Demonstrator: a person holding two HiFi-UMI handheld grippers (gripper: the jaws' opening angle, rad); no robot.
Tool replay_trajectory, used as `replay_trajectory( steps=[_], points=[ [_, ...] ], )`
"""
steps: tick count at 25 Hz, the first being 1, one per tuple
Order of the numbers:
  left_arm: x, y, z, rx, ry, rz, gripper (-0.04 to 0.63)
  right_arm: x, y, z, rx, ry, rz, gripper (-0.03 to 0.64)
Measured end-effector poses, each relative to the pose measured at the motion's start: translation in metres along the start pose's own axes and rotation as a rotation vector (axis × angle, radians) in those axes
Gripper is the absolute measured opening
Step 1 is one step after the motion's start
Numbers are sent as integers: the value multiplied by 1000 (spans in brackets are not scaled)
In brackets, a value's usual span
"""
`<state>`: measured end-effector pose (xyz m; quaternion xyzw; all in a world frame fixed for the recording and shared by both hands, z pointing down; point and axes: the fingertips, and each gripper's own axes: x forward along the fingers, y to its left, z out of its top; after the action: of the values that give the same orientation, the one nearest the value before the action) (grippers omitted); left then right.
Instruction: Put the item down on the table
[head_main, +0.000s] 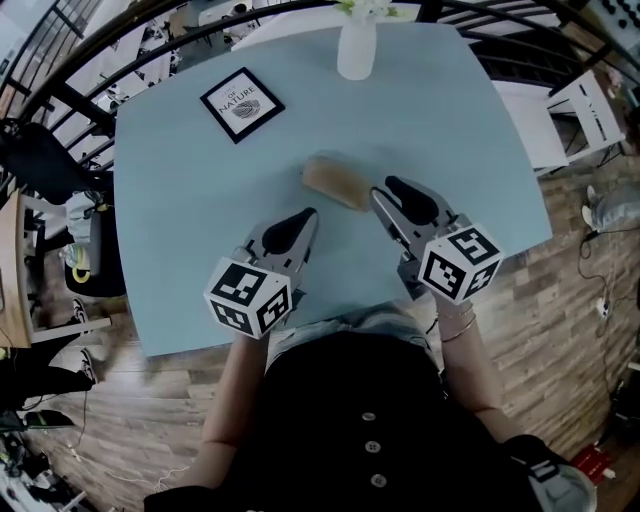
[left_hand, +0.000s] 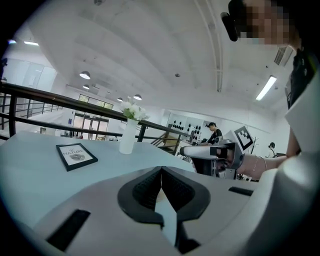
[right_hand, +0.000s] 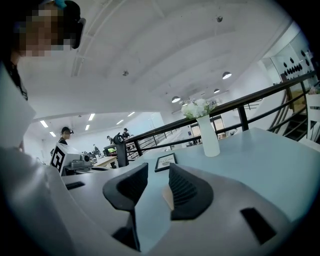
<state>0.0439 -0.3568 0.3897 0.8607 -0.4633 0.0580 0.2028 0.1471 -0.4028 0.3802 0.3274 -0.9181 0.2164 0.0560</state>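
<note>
Head view: a pale blue bench (head_main: 440, 130) is seen from above, with a person's dark buttoned garment at the bottom edge. A tan oblong item (head_main: 337, 182) is lying flat on the bench near its middle, resting on the surface and gripped by nothing. The right tongs (head_main: 384, 188) are held just beside the item's right end, their tips close to it; whether they touch it cannot be told. The left tongs (head_main: 306, 216) are held lower and to the left, apart from the item. Farther back, a black-framed card (head_main: 242, 104) is laid flat on the left, and a white vase (head_main: 357, 45) holding white flowers is stood near the far edge.

Right gripper view: the black pads are parted by a narrow gap, with bare bench seen through it. A corner of the tan item (right_hand: 168, 196) is seen just past the right-hand pad, not pressed by either pad.

Left gripper view: the pads are closed together, tip against tip, with nothing held between them.
</note>
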Motion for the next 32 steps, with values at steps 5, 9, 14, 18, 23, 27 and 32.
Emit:
replay_trajectory(
  steps=[5,9,14,18,23,27,32],
  points=[
    [1,-10,-3,29,23,-46,20,1,8,-10,-14,24,18,88],
    [0,-15,-5,15,26,-51,18,1,16,-18,-21,37,32,56],
    [0,-13,-11,-9,39,-39,17,-4,24,-23,5,9,57,6],
    [3,-12,-17,-28,59,-28,17,-8,34,-32,20,32,116,5],
    [6,-12,-33,-23,119,-21,17,-9,37,-49,27,72,106,5],
    [10,-17,-48,-26,195,-33,17,-10,36,-59,16,111,94,5],
    [11,-19,-57,-15,237,-33,17,-12,34,-69,33,138,89,5]
  ],
)
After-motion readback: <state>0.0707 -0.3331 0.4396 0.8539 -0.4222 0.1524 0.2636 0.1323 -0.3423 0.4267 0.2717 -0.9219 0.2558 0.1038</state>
